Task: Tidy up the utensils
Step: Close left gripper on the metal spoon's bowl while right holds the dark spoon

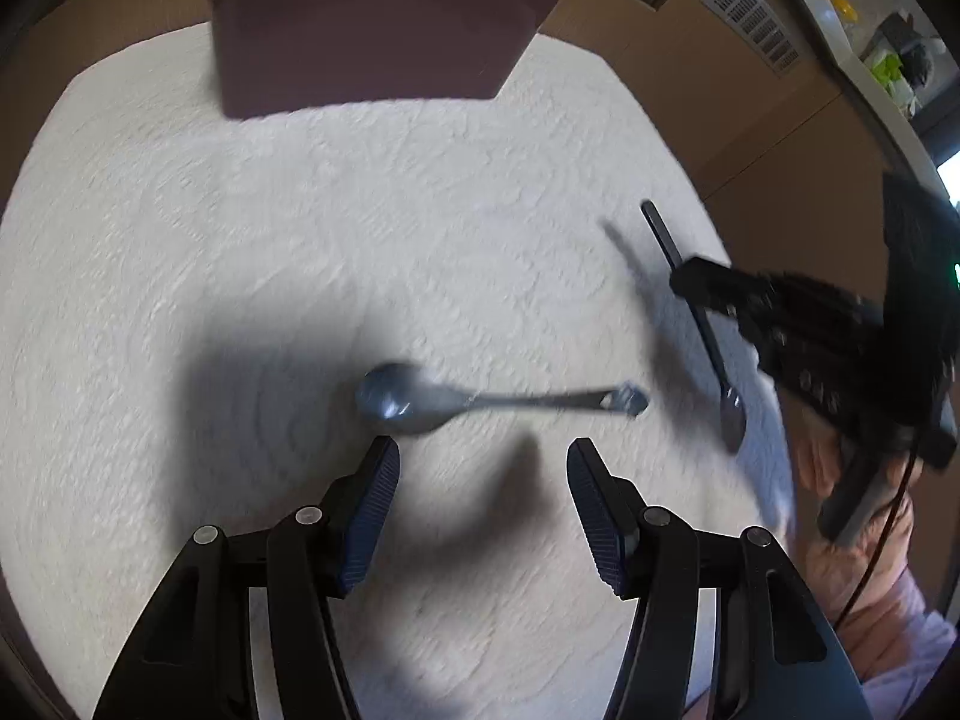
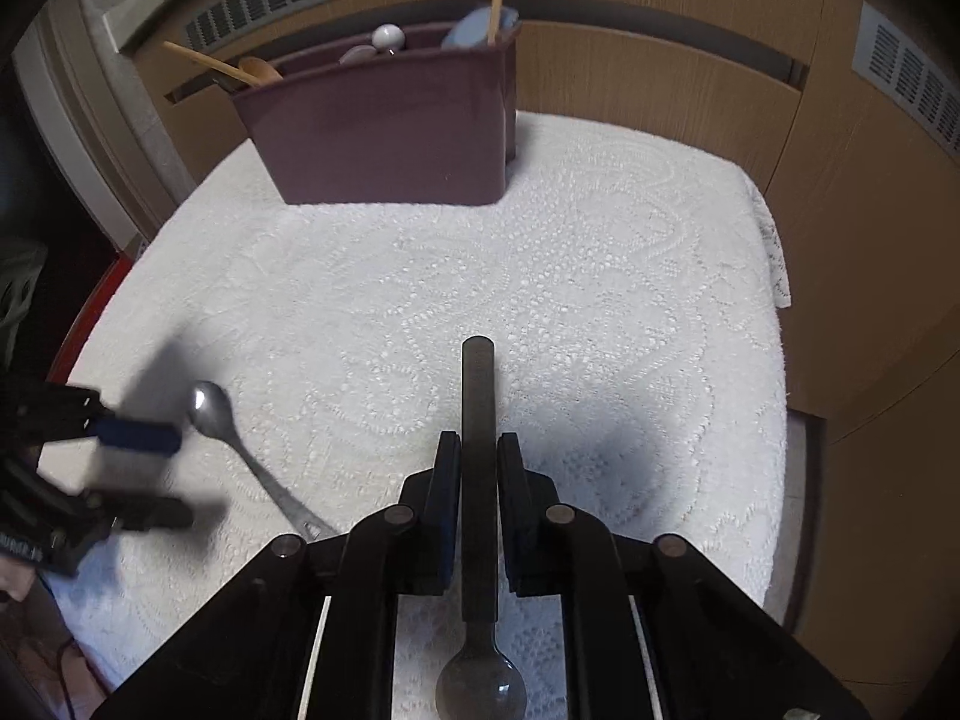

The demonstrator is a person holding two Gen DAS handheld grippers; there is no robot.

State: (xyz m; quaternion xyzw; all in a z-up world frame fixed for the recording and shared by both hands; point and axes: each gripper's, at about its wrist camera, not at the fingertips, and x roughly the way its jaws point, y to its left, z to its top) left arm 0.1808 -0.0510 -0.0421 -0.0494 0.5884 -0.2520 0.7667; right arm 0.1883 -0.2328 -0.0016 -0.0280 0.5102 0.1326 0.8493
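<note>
Right gripper (image 2: 478, 468) clamped on dark-handled spoon (image 2: 479, 420); left gripper (image 1: 480, 480) jaws apart, silver spoon (image 1: 480, 401) just beyond its tips.

Light: soft, even daylight; cloth (image 2: 540, 252) bright.
Shadows: dark, soft-edged on the cloth.
Blur: left view smeared.
Edges: fisheye bending, black corners.

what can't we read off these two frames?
- Caddy contents: the left wrist view crops its top; in the right wrist view its wall hides all but the tips.
- Silver spoon detail: motion blur in the left wrist view; the left claw overlaps it in the right.
- Black spoon bowl: cut by the bottom edge, right claw shut on its handle.
</note>
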